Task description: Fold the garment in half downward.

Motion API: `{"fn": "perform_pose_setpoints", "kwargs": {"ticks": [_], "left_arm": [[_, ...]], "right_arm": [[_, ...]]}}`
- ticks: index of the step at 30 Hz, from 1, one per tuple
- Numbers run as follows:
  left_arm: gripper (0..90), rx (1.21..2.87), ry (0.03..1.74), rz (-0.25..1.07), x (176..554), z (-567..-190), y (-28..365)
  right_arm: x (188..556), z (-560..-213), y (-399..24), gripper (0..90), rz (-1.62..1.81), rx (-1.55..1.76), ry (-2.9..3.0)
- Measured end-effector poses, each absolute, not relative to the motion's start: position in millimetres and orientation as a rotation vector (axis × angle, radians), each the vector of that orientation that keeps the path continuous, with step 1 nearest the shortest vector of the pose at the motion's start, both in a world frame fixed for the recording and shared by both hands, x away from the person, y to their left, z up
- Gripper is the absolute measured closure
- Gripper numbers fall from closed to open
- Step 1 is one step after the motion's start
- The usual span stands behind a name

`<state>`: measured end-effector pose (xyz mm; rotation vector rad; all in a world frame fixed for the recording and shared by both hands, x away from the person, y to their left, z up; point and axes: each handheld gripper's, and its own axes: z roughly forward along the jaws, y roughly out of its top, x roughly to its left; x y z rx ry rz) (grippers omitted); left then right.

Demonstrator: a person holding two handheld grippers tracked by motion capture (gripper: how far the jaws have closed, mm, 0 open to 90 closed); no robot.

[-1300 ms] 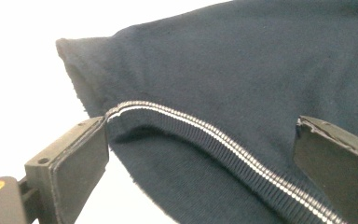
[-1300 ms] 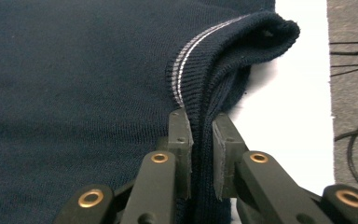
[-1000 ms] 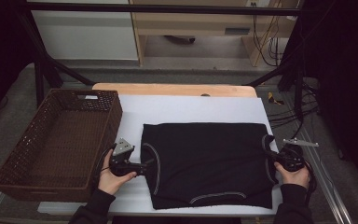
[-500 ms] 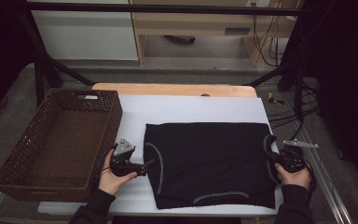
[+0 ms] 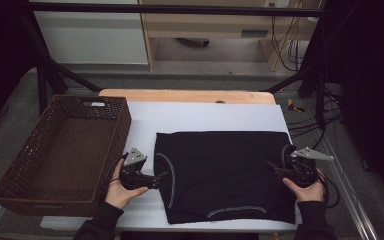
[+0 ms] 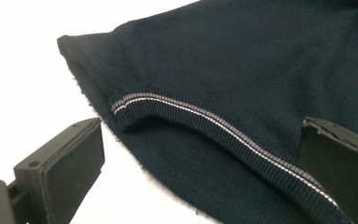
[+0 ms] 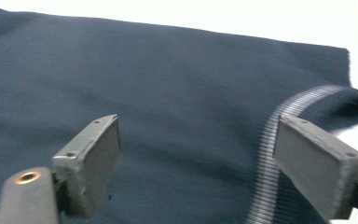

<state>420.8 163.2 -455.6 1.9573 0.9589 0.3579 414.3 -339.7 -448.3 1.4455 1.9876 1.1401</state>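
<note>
High view first: I've got the black knit top (image 5: 225, 175) lying flat on the white desk (image 5: 205, 117), folded into a rough rectangle. Its long axis runs side to side across the desk, from my left tongs (image 5: 162, 178) to my right tongs (image 5: 274, 170). One striped ribbed opening curves along the left edge, and another grey-striped band arcs along the near edge, toward me. I can read no label, brand or writing anywhere on the fabric.

Left tongs sit at the top's left edge, pointing right toward the cloth. In the left gripper view the jaws stand apart, with the ribbed striped trim (image 6: 223, 123) running diagonally between them; one corner of the knit top (image 6: 242, 60) points up and left, out over the white surface. The pads aren't pressing on anything I can see.

Right tongs are at the top's right edge, pointing left. In the right gripper view the jaws are wide apart and have just been opening; the dark fabric (image 7: 168, 79) lies below and between them, unclamped, with a blurred ribbed band (image 7: 279, 135) curving past the right-hand jaw.

Off to the left, a brown wicker basket (image 5: 107, 127) sits just beside the desk's white cover, well clear of the top.
</note>
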Motion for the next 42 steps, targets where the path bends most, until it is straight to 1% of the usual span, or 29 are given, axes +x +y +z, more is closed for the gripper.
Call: {"fn": "perform_pose_setpoints", "kwargs": {"ticks": [7, 12, 23, 33, 42], "left_arm": [[0.6, 1.956, 0.960, 0.330, 422, -455, 161], [0.6, 1.956, 0.951, 0.327, 423, -451, 157], [0.6, 1.960, 0.954, 0.324, 431, -447, 152], [0.6, 1.981, 0.971, 0.324, 445, -450, 145], [0.7, 1.943, 1.016, 0.341, 461, -446, 144]], "right_arm": [[407, -445, -304, 6.5, 1.226, 1.346, 2.081], [402, -446, -286, 2.7, 1.271, 1.303, 2.119], [393, -452, -259, 1.0, 1.311, 1.258, 2.171], [389, -450, -250, 0.8, 1.319, 1.242, 2.174], [387, -453, -244, 0.7, 1.316, 1.238, 2.182]]}}
